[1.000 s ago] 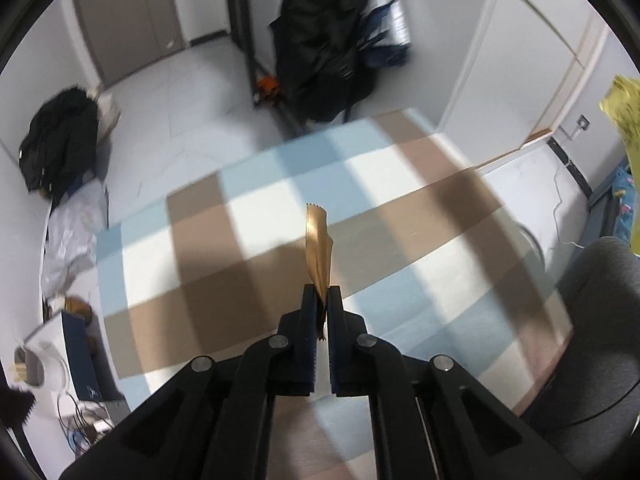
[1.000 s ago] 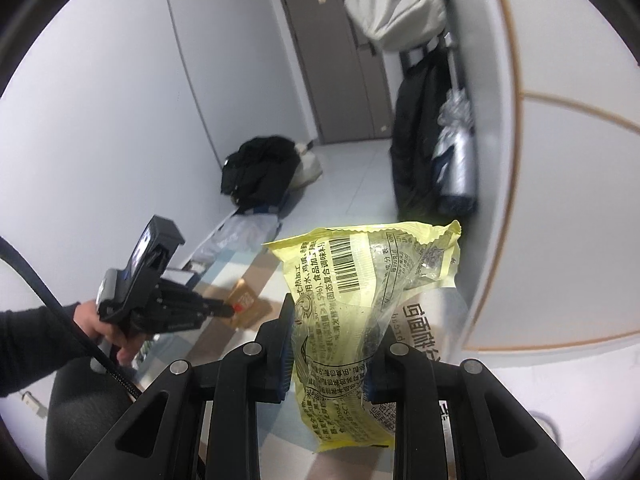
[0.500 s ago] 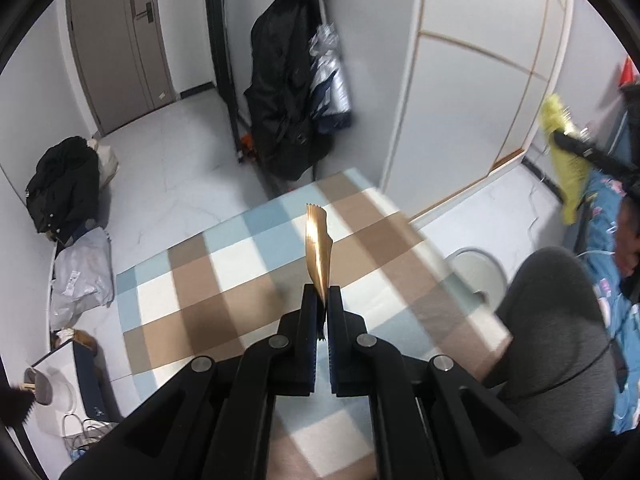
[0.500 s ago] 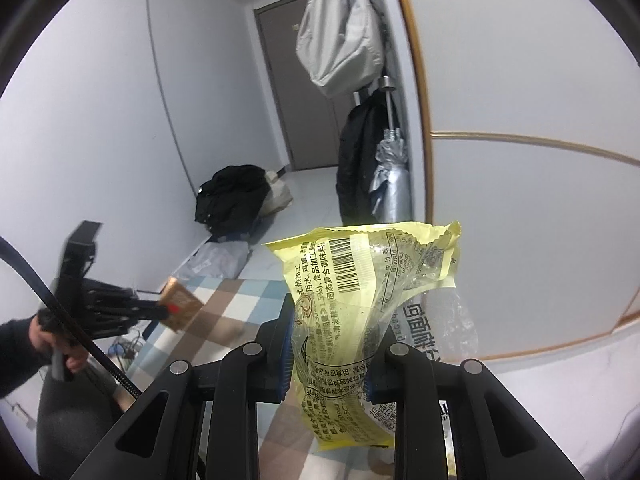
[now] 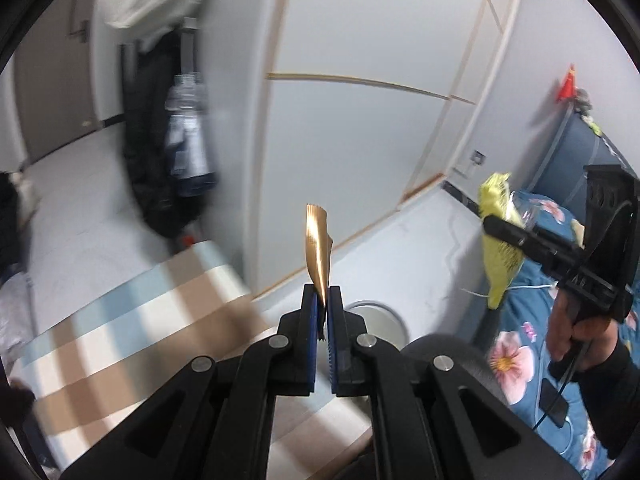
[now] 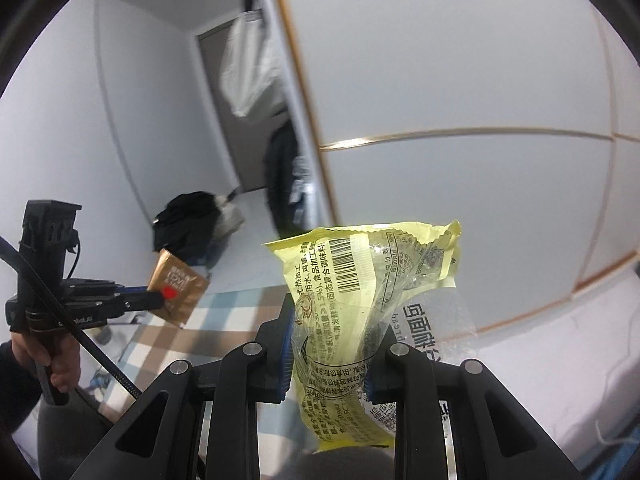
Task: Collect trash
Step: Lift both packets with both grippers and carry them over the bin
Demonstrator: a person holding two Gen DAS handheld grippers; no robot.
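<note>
Both tongs have swung off the checkered rug [image 5: 132, 320] toward the white wardrobe [image 5: 360, 152].
Left tongs [image 5: 323, 300] pinch an upright gold wrapper [image 5: 318, 248] above a round bin [image 5: 380, 318]; right tongs [image 6: 328, 356] clamp a yellow snack bag [image 6: 360, 300] mid-air.

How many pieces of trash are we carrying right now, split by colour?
Gold wrapper, in the left claw: 1
Yellow wrapper, in the right claw: 1
Total: 2
</note>
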